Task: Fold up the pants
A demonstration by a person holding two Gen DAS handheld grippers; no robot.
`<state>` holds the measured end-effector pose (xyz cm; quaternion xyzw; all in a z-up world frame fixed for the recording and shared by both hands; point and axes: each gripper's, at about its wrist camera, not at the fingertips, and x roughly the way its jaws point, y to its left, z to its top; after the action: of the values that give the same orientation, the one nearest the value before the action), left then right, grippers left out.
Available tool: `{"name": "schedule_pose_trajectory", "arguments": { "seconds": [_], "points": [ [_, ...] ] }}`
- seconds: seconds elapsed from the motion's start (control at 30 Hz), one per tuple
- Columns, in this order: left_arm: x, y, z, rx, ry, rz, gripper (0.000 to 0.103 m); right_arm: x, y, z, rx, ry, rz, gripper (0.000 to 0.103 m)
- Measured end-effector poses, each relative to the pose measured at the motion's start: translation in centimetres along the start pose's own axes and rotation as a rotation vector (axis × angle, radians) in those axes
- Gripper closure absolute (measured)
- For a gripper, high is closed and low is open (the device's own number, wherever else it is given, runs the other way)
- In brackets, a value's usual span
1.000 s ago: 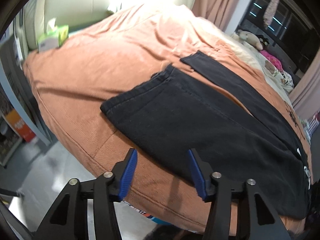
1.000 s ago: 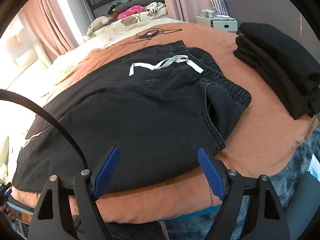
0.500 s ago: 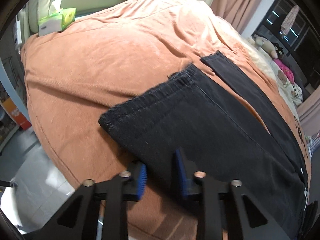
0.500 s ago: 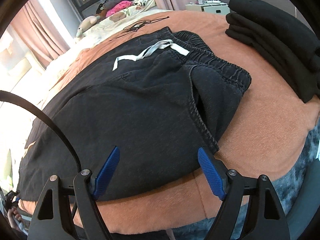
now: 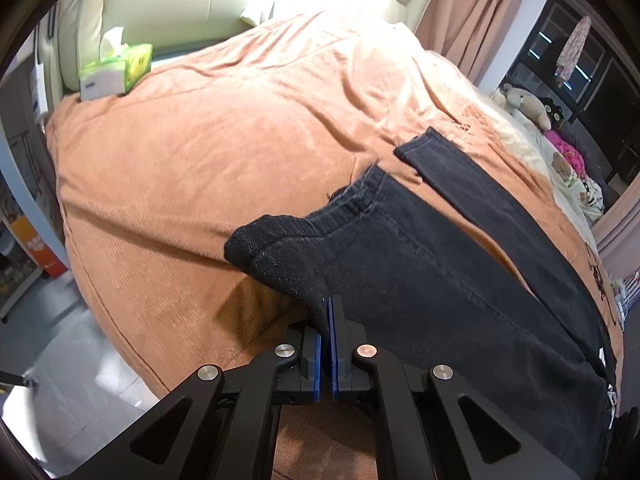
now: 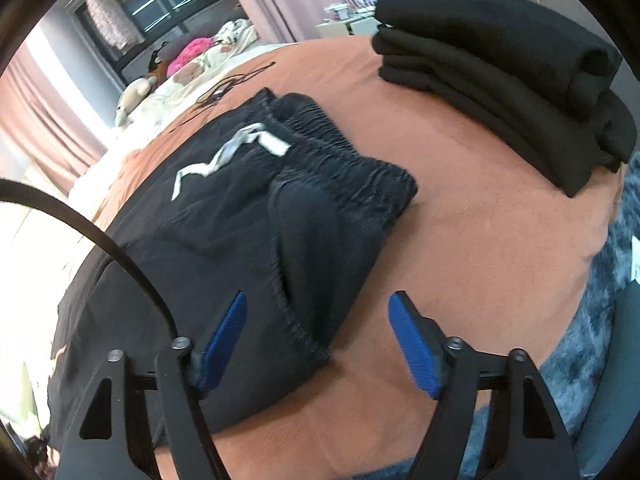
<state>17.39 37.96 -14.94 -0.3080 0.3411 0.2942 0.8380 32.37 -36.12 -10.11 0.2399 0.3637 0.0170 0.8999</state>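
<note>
Bed (image 5: pixel 224 152): we see an orange cover over the whole mattress; it carries everything.
Pants (image 5: pixel 460 280): black, spread flat along the near side of the bed, legs toward the left hand, waistband (image 6: pixel 344 152) toward the right. We judge them soft, limp and fairly heavy, a denim-like cloth that sags between holds and does not slip easily.
Folded stack (image 6: pixel 512 80): dark clothes piled near the bed edge, well apart from the pants.
Left tongs (image 5: pixel 326 320): closed on the near corner of 1 leg hem, which stands raised off the cover.
Right tongs (image 6: pixel 320 344): closing, pads not yet on cloth; the near waist corner lies between them.
Hold: we judge the 2 near corners, at stitched hems, the firmest places.
Drawstring (image 6: pixel 232 152): white, loose on the front.
</note>
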Motion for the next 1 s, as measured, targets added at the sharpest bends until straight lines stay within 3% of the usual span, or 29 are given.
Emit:
{"name": "schedule_pose_trajectory", "arguments": {
  "seconds": [0.1, 0.33, 0.4, 0.47, 0.5, 0.7, 1.0],
  "points": [
    [-0.2, -0.1, 0.4, -0.003, -0.01, 0.004, 0.1, 1.1, -1.2, 1.0, 0.056, 0.002, 0.035, 0.053],
    [-0.8, -0.7, 1.2, 0.005, -0.023, 0.005, 0.101, 3.9, -3.9, 2.4, 0.191, 0.035, 0.204, 0.056],
    [-1.3, -1.1, 1.6, 0.013, -0.034, 0.0, 0.101, 4.0, -4.8, 3.0, 0.217, 0.036, 0.252, 0.081],
    [-1.9, -1.6, 2.0, 0.02, -0.049, -0.009, 0.101, 3.6, -5.1, 3.6, 0.216, 0.024, 0.267, 0.095],
    [-2.4, -1.9, 2.4, 0.024, -0.058, -0.016, 0.101, 3.1, -5.1, 4.0, 0.21, 0.011, 0.264, 0.097],
    [-4.1, -4.2, 4.8, 0.056, -0.113, -0.029, 0.101, 0.5, -3.6, 5.6, 0.158, -0.099, 0.284, 0.1],
    [-5.8, -8.4, 9.3, 0.119, -0.188, -0.056, 0.101, -0.5, -0.8, 9.7, 0.13, -0.166, 0.305, 0.1]
  ]
}}
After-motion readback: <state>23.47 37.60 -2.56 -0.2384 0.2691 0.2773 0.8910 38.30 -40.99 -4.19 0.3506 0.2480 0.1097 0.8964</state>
